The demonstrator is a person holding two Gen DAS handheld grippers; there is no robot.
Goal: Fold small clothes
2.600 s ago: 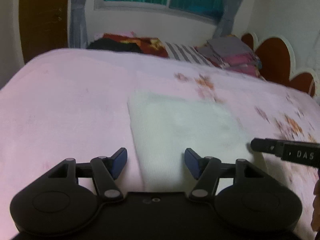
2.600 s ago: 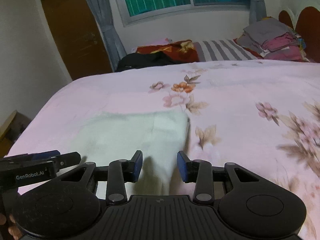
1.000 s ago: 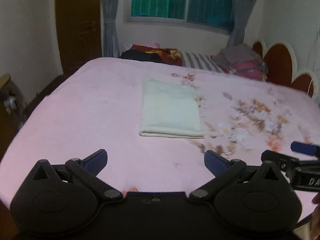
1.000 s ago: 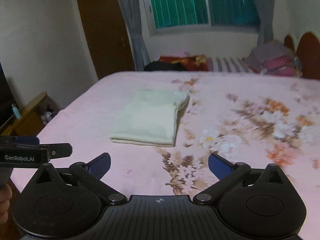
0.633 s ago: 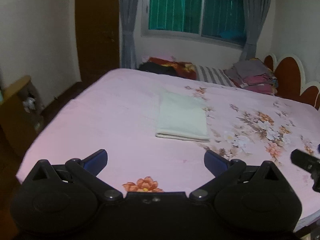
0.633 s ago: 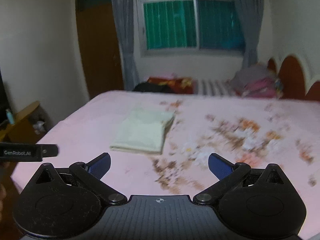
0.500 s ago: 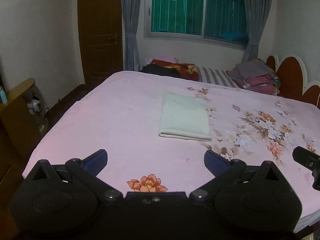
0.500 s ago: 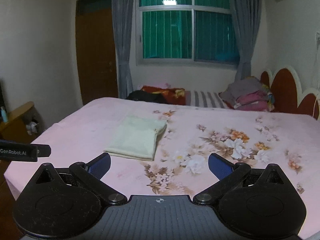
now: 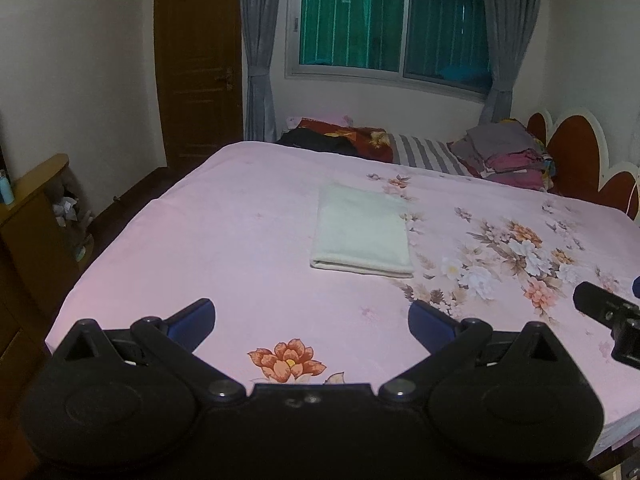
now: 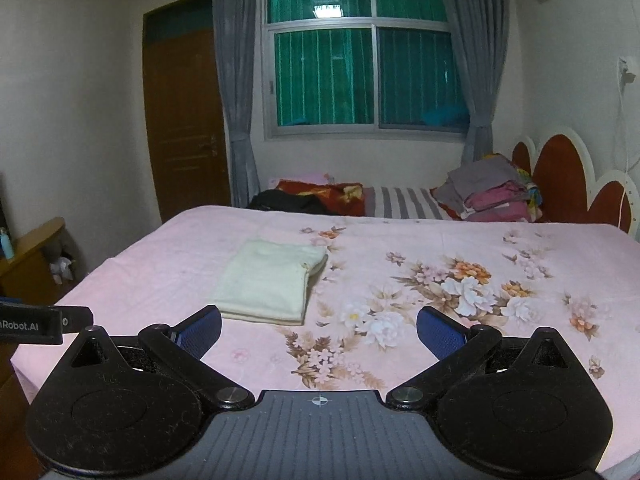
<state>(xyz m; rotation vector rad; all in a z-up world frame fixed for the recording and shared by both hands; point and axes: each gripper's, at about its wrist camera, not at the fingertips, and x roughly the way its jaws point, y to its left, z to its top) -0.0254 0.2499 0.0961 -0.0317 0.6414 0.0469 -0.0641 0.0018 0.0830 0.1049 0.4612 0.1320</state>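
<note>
A pale cream garment [image 9: 362,232] lies folded into a flat rectangle on the pink floral bedspread [image 9: 240,240], near the bed's middle. It also shows in the right wrist view [image 10: 272,280]. My left gripper [image 9: 312,322] is open and empty, held back over the bed's near edge, well short of the garment. My right gripper [image 10: 319,328] is open and empty, also held back from the garment. The right gripper's tip [image 9: 608,312] shows at the right of the left wrist view, and the left gripper's tip [image 10: 44,322] at the left of the right wrist view.
A pile of clothes [image 10: 492,196] and striped and red bedding [image 10: 360,198] lie at the far side of the bed. A red scalloped headboard [image 10: 572,188] stands at the right. A wooden side table [image 9: 28,216] stands left of the bed, a door [image 10: 184,120] beyond.
Both grippers have pulled back and up from the folded garment and opened wide. The garment stays flat on the bed and now looks smaller and farther away.
</note>
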